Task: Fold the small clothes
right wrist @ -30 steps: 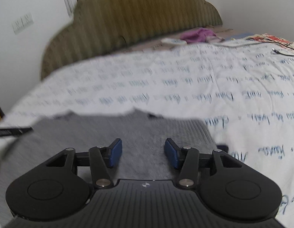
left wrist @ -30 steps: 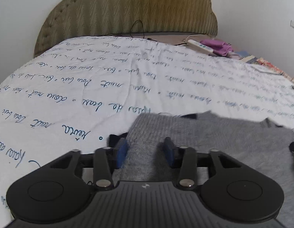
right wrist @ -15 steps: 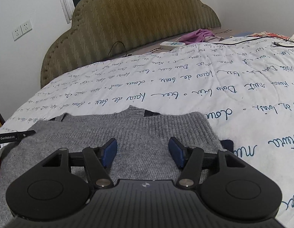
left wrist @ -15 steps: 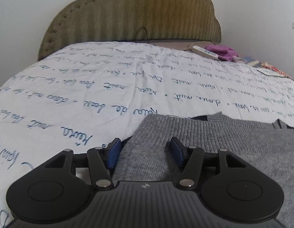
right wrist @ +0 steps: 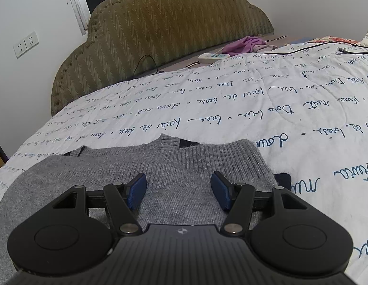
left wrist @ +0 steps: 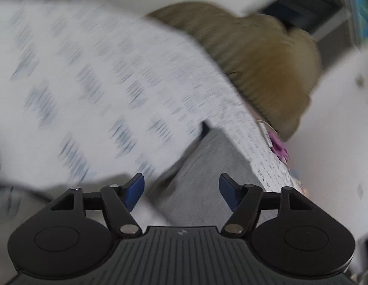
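A grey knitted sweater (right wrist: 174, 173) lies flat on the white bedspread (right wrist: 267, 104) with blue handwriting print. Its ribbed collar points toward the headboard. My right gripper (right wrist: 178, 190) is open and empty, low over the sweater's near right part. The left wrist view is strongly blurred and tilted. There my left gripper (left wrist: 181, 191) is open and empty, with a blurred strip of the grey sweater (left wrist: 203, 178) between and beyond its fingers.
An olive padded headboard (right wrist: 174, 23) stands at the far end of the bed. A white remote (right wrist: 213, 57), a purple cloth (right wrist: 245, 44) and a black cable (right wrist: 310, 47) lie at the far right. Wall sockets (right wrist: 26, 44) are on the left wall.
The left gripper has swung and rolled sharply, so its view is now tilted and blurred. Both grippers have opened a little wider. The right gripper has held nearly still over the sweater.
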A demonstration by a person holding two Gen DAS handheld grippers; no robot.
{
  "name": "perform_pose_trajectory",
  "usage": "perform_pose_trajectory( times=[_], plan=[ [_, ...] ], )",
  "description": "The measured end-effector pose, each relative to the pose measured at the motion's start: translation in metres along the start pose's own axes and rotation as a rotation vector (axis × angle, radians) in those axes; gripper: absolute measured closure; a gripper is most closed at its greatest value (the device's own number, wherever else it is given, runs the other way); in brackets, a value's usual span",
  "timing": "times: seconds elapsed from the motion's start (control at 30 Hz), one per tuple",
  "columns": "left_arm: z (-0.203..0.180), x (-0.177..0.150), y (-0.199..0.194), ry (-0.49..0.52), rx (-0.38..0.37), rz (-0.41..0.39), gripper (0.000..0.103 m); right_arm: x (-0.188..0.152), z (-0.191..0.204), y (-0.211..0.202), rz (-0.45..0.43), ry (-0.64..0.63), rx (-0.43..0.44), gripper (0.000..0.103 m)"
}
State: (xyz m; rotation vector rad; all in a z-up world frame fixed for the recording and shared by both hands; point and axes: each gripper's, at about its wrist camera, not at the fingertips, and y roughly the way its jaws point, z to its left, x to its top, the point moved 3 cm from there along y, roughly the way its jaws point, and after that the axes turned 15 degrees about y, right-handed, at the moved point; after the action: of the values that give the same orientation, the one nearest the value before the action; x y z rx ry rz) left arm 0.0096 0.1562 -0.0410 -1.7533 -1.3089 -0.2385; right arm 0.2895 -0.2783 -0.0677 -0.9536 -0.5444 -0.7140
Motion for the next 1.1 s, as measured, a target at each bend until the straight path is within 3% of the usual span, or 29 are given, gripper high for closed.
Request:
perform_pose_trajectory(
  times=[0.17, 0.27, 0.33, 0.4, 0.47, 0.5, 0.67, 0.73, 0.8, 0.87, 0.9, 0.97, 1.1],
  plan=[
    [0.014, -0.005, 0.018, -0.236, -0.132, 0.066, 0.034, 0.0, 0.0, 0.0, 0.0, 0.001, 0.0, 0.04],
    [0.012, -0.002, 0.034, -0.289, -0.126, 0.08, 0.035, 0.001, -0.001, -0.001, -0.002, 0.009, 0.003, 0.04],
    [0.005, 0.001, 0.04, -0.248, -0.114, 0.085, 0.035, 0.0, -0.002, -0.001, -0.003, 0.012, 0.001, 0.04],
    [-0.003, 0.003, 0.046, -0.169, -0.076, 0.095, 0.052, 0.0, -0.001, -0.001, -0.003, 0.012, -0.001, 0.04],
    [-0.012, 0.002, 0.054, -0.059, 0.014, 0.123, 0.087, 0.0, -0.001, 0.0, -0.002, 0.012, -0.003, 0.04],
    [-0.014, 0.0, 0.056, -0.021, 0.052, 0.125, 0.092, 0.0, -0.001, 0.0, -0.002, 0.01, -0.005, 0.04],
    [-0.029, -0.006, 0.051, 0.116, 0.085, 0.09, 0.096, -0.002, 0.006, 0.001, 0.001, -0.036, -0.04, 0.039],
    [-0.036, -0.006, 0.048, 0.165, 0.075, 0.09, 0.097, -0.005, 0.016, 0.005, 0.021, -0.107, -0.071, 0.032],
    [-0.05, -0.006, 0.042, 0.253, 0.044, 0.071, 0.097, -0.003, 0.035, 0.012, 0.065, -0.219, -0.143, 0.023],
    [-0.065, -0.008, 0.033, 0.352, 0.017, 0.029, 0.097, 0.008, 0.059, 0.016, 0.096, -0.217, -0.225, 0.022],
    [-0.073, -0.009, 0.03, 0.394, 0.005, 0.011, 0.097, 0.013, 0.072, 0.016, 0.123, -0.176, -0.216, 0.022],
    [-0.084, -0.012, 0.029, 0.455, -0.011, -0.003, 0.097, 0.017, 0.109, 0.022, 0.253, -0.087, -0.11, 0.023],
    [-0.099, -0.018, 0.03, 0.525, -0.028, 0.013, 0.096, -0.005, 0.209, 0.037, 0.541, -0.16, 0.093, 0.028]
  ],
)
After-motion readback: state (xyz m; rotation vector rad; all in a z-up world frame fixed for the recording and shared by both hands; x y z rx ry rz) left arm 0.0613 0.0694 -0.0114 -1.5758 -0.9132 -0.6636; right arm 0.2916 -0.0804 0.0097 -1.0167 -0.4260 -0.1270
